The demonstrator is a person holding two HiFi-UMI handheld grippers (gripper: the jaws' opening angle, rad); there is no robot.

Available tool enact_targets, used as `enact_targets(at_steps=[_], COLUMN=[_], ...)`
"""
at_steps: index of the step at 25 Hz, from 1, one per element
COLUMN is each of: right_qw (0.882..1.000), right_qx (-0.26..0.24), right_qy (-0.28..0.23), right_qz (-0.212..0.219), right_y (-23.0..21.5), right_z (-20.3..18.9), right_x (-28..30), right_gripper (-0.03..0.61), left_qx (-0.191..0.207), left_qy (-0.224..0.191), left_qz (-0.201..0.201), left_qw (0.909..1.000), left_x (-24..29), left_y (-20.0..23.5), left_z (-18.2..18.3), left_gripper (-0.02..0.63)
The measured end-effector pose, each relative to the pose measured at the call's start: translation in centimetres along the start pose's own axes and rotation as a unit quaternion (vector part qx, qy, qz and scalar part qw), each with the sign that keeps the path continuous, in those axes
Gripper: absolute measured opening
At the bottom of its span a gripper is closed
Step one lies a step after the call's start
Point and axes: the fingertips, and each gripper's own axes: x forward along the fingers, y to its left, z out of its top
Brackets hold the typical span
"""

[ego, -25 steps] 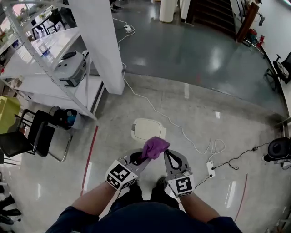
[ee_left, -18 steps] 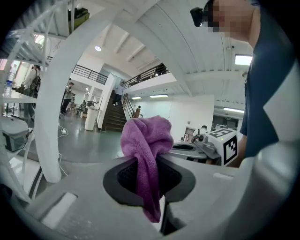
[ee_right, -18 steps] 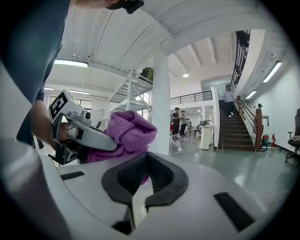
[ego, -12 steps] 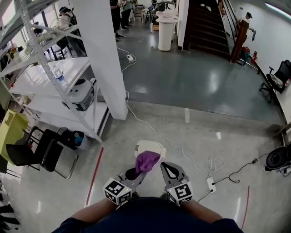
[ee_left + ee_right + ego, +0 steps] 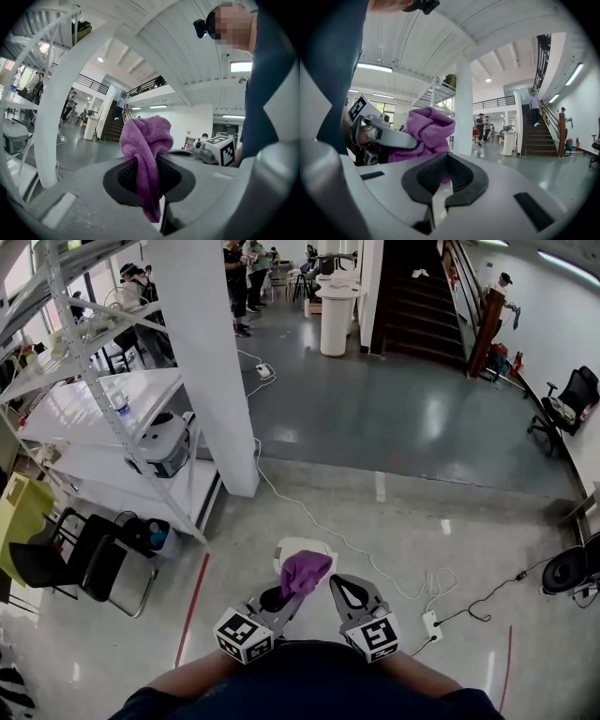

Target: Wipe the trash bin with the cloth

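A bunched purple cloth [image 5: 305, 571] is pinched in my left gripper [image 5: 286, 596], which is shut on it and held close to my body. In the left gripper view the cloth [image 5: 145, 140] bulges above the closed jaws of that gripper [image 5: 151, 190] and a tail hangs below. My right gripper [image 5: 345, 585] sits just right of it, shut with nothing between its jaws [image 5: 440, 187]; the cloth [image 5: 429, 129] shows to its left. The white trash bin [image 5: 298, 547] stands on the floor just beyond the cloth, its lid partly hidden by it.
A white pillar [image 5: 211, 362] rises at the left, with a metal shelving rack [image 5: 112, 427] and a black chair [image 5: 75, 563] beside it. A white cable [image 5: 375, 563] runs across the floor to a power strip [image 5: 431, 624]. A red floor line [image 5: 192, 606] lies to the left.
The head view has tilted up, showing more of the hall. Both grippers have drawn slightly nearer my body, the left still holding the cloth.
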Motion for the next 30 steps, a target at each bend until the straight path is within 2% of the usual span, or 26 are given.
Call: enact_targets(at_steps=[14, 30], right_qw=[0.999, 0.999], right_qx=[0.004, -0.004], right_qy=[0.018, 0.016], right_qz=[0.049, 0.048], right_y=[2.4, 3.0], right_z=[-0.8, -0.5], right_x=[-1.0, -2.4], right_gripper=[0.009, 0.009], left_qx=[-0.003, 0.008], left_qy=[-0.007, -0.008], left_qz=[0.001, -0.005], left_qw=[1.0, 0.9999], left_x=[-0.4, -1.2], left_y=[-1.2, -2.5], left_z=[-0.1, 0.0], left_gripper=[0.053, 0.053])
